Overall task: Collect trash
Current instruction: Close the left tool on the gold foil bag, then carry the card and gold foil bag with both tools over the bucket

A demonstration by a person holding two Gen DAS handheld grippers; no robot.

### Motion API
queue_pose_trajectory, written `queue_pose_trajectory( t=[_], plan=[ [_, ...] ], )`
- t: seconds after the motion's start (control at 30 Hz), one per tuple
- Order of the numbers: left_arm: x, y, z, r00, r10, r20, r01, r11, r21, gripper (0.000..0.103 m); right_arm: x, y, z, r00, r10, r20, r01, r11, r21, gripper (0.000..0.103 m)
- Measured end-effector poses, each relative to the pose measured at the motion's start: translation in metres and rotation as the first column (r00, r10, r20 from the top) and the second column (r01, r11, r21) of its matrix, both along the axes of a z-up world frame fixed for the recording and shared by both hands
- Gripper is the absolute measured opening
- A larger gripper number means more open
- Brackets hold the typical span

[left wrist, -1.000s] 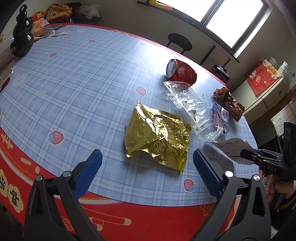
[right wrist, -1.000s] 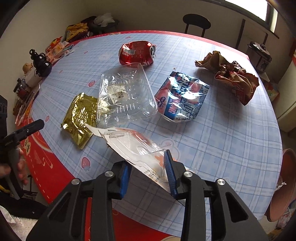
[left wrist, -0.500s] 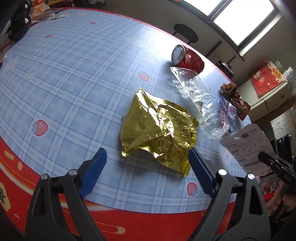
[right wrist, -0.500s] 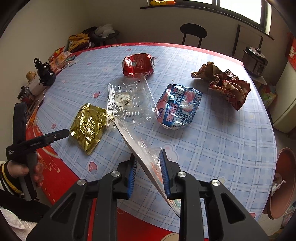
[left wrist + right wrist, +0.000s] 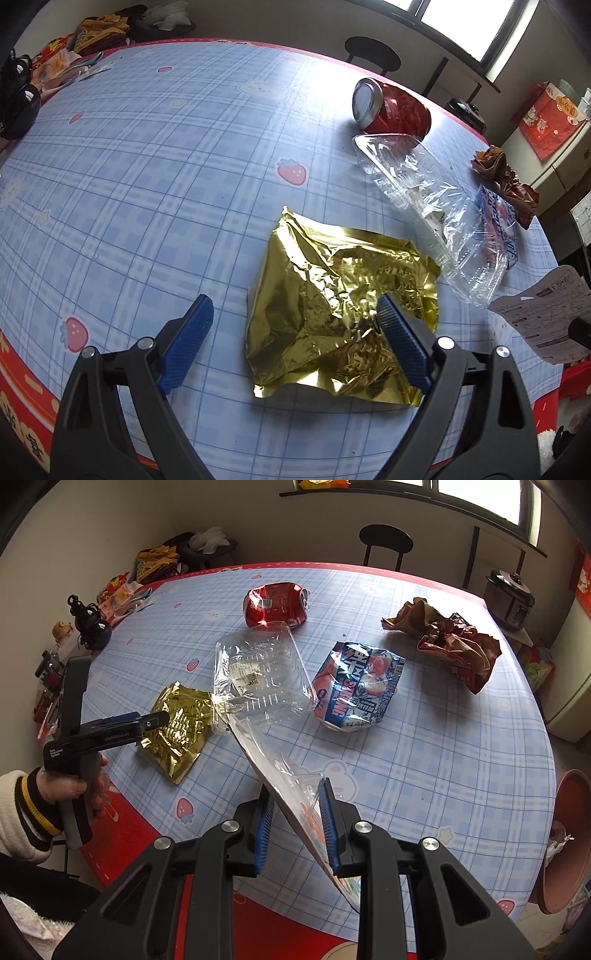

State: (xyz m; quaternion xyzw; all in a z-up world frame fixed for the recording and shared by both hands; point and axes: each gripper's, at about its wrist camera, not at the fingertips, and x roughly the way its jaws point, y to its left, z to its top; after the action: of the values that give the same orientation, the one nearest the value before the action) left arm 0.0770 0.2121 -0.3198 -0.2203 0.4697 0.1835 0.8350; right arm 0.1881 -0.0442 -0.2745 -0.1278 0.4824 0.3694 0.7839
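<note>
1. Left wrist view: the left gripper (image 5: 295, 325) hangs low over the gold foil wrapper (image 5: 340, 314), its blue pads spread wide on either side. The right-hand pad overlaps the wrapper's edge in the picture; whether it touches cannot be told. The jaws narrowed slightly a moment ago and nothing is clamped between them.
2. The wrapper lies crumpled and flat on the blue checked tablecloth (image 5: 147, 184), near the table's red front edge.
3. Beyond it lies a clear plastic tray (image 5: 436, 199), and behind that a dented red can (image 5: 395, 110) on its side.
4. Right wrist view: the right gripper (image 5: 295, 830) has its pads pressed on a clear blister pack with card backing (image 5: 291, 797), held tilted above the table; the jaws closed a little further on it a moment ago.
5. A blue and white snack bag (image 5: 358, 686) sits right of the tray, and a crumpled brown wrapper (image 5: 450, 642) lies well apart, toward the far right.
6. A terracotta bin (image 5: 569, 842) stands off the table's right edge.
7. A hand (image 5: 74, 786) with a white, striped cuff holds the left tool.
</note>
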Motion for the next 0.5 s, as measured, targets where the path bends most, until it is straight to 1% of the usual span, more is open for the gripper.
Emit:
queue_pose_trajectory(
  t=[0.2, 0.3, 0.37, 0.4, 0.43, 0.5],
  plan=[
    [0.002, -0.004, -0.002, 1.0, -0.009, -0.009, 0.009, 1.0, 0.003, 0.089, 0.001, -0.003, 0.003, 1.0, -0.014, 0.0, 0.014, 1.0, 0.009, 0.025],
    [0.002, -0.005, 0.003, 1.0, -0.026, -0.003, 0.026, 1.0, -0.009, 0.074, 0.0, -0.005, 0.006, 1.0, -0.019, 0.004, 0.019, 1.0, 0.017, 0.025],
    [0.001, -0.007, 0.009, 1.0, -0.025, -0.003, 0.025, 1.0, 0.003, 0.066, 0.0, -0.007, 0.009, 1.0, -0.022, 0.008, 0.022, 1.0, 0.022, 0.025],
    [0.0, -0.006, 0.012, 1.0, -0.022, 0.001, 0.022, 1.0, 0.009, 0.06, 0.0, -0.008, 0.01, 1.0, -0.025, 0.01, 0.025, 0.999, 0.025, 0.025],
    [-0.003, -0.004, 0.015, 1.0, -0.016, 0.013, 0.016, 1.0, 0.001, 0.057, 0.0, -0.009, 0.011, 1.0, -0.028, 0.012, 0.028, 0.999, 0.027, 0.025],
    [-0.009, -0.001, 0.021, 1.0, -0.007, 0.024, 0.007, 1.0, -0.019, 0.056, -0.001, -0.012, 0.013, 0.999, -0.034, 0.015, 0.034, 0.999, 0.034, 0.025]
  ],
)
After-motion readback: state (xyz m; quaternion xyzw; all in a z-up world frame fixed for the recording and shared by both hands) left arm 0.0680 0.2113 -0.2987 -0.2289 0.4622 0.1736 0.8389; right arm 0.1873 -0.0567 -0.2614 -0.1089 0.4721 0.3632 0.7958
